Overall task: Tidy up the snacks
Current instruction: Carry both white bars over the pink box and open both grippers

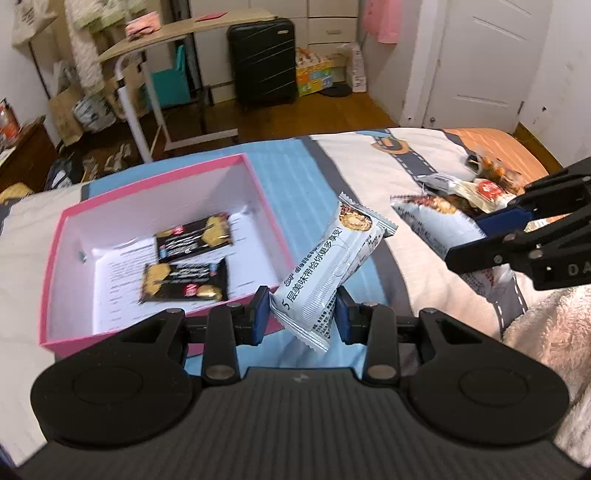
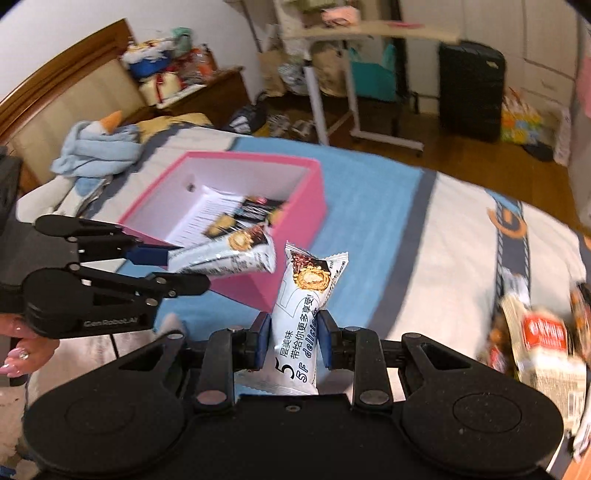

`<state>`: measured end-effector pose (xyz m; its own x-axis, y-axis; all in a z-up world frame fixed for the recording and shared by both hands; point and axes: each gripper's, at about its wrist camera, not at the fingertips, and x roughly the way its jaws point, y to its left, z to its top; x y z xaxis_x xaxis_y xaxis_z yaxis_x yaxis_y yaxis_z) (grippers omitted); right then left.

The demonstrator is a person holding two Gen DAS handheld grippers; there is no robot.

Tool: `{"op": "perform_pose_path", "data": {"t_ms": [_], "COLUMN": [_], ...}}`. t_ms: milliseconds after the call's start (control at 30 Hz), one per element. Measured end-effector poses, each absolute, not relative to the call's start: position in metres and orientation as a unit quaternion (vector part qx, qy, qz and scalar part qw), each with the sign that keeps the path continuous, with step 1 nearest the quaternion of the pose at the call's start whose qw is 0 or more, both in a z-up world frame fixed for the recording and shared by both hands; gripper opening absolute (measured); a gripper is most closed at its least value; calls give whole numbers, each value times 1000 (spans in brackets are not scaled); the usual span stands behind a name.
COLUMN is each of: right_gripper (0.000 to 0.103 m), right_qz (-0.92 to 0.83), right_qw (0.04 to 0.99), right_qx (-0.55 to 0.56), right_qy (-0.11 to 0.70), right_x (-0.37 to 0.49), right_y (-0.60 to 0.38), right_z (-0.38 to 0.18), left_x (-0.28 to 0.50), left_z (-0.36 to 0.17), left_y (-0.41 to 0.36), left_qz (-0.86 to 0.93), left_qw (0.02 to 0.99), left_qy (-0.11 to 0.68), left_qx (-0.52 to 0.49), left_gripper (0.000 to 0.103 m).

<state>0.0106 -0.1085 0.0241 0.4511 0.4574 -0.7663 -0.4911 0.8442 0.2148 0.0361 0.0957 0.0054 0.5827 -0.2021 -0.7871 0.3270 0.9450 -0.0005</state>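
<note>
A pink box (image 1: 59, 240) with a white inside sits on the bed; it also shows in the right wrist view (image 2: 295, 206). Two black snack packets (image 1: 184, 280) lie in it. My left gripper (image 1: 301, 314) is shut on a white snack bar (image 1: 332, 266), held just right of the box; both show from the side in the right wrist view (image 2: 155, 266), the bar (image 2: 225, 256) at the box's near corner. My right gripper (image 2: 291, 341) is shut on a second white snack bar (image 2: 301, 317), right of the box; it also shows in the left wrist view (image 1: 491, 236).
A heap of loose snacks (image 1: 476, 188) lies on the bed at the right, also in the right wrist view (image 2: 543, 332). A fluffy blanket (image 1: 554, 325) is near right. A blue plush toy (image 2: 96, 144) lies left of the box. A rolling table (image 1: 177, 33) and black suitcase (image 1: 264, 62) stand beyond the bed.
</note>
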Motion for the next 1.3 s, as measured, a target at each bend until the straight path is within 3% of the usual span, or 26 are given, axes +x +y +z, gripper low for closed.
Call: {"op": "perform_pose_path", "data": {"t_ms": [300, 533, 1033, 1300], "right_gripper": [32, 32, 32, 47], "right_qz": [321, 341, 271, 275], "right_qw": [849, 824, 823, 836], "right_qx": [-57, -77, -207, -160], "right_qy": [416, 446, 455, 447], "right_x": [32, 77, 124, 119], "right_y": [-44, 0, 81, 64], "right_z": [29, 11, -67, -41], "left_x": [58, 96, 160, 148], "left_z": [13, -1, -84, -70], "left_y": [165, 207, 249, 241], "left_qz": [-84, -29, 60, 51], "left_qw": [896, 907, 878, 879], "left_qy": [436, 420, 475, 474], "left_qx": [16, 10, 16, 16], "left_gripper": [35, 35, 39, 46]}}
